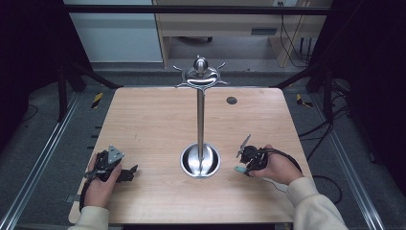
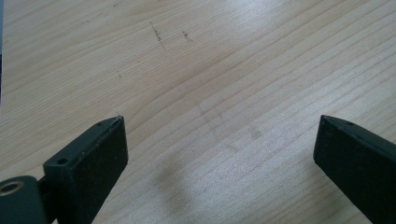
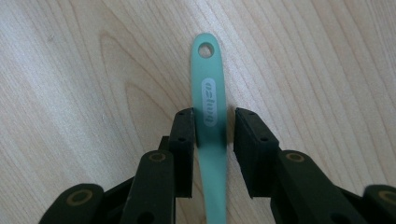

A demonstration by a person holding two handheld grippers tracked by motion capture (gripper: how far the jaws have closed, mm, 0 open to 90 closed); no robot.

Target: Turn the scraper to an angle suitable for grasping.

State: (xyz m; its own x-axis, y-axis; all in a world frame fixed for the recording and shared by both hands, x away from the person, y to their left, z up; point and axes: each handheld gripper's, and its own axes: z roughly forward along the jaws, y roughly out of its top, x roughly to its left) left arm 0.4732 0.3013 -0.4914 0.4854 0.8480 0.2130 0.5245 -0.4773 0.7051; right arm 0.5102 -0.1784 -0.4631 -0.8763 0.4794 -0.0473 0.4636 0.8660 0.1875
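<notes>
While its lower end runs hidden beneath the closed right gripper (image 3: pixel 214 128), teal handle (image 3: pixel 208 88) lies clamped right of steel stand (image 1: pixel 200 120); left gripper (image 2: pixel 219 140) spread apart.

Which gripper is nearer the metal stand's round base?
Right, slightly. The right gripper sits just beside the base, holding a green handle; the left gripper lies farther off on its other side.

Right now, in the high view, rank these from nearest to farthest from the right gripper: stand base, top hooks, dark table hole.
1. Stand base, just left of the right gripper.
2. Dark table hole, far side of the table.
3. Top hooks, atop the pole at the far edge.
</notes>
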